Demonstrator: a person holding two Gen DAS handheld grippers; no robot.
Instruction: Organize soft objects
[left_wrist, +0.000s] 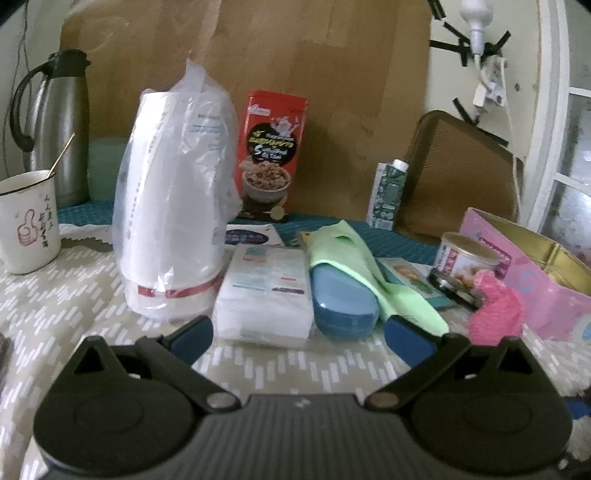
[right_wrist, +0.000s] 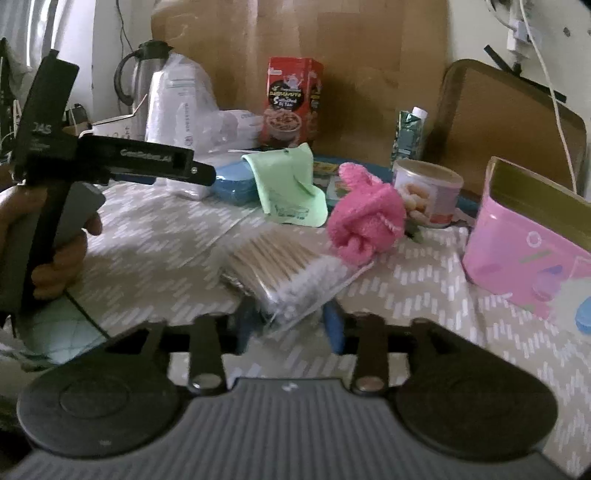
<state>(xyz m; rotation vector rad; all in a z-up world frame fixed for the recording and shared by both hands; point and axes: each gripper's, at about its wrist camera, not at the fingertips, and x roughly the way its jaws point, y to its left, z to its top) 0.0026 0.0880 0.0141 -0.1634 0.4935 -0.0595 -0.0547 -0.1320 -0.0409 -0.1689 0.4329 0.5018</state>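
Note:
My left gripper (left_wrist: 299, 341) is open and empty, low over the patterned cloth, just short of a white tissue pack (left_wrist: 266, 291) and a blue case (left_wrist: 341, 299) draped with a green cloth (left_wrist: 354, 258). A pink fluffy towel (left_wrist: 495, 310) lies to the right. My right gripper (right_wrist: 290, 326) is shut on a clear bag of cotton swabs (right_wrist: 280, 269), held just above the table. In the right wrist view the pink towel (right_wrist: 365, 218) and green cloth (right_wrist: 291, 184) lie beyond the bag. The left gripper's body (right_wrist: 110, 162) shows at the left.
A bagged stack of white paper cups (left_wrist: 173, 199), a white mug (left_wrist: 27, 221), a steel thermos (left_wrist: 62, 125), a red cereal box (left_wrist: 271, 151), a small carton (left_wrist: 388, 192), a tin can (left_wrist: 463, 258) and a pink box (left_wrist: 535, 269) crowd the table.

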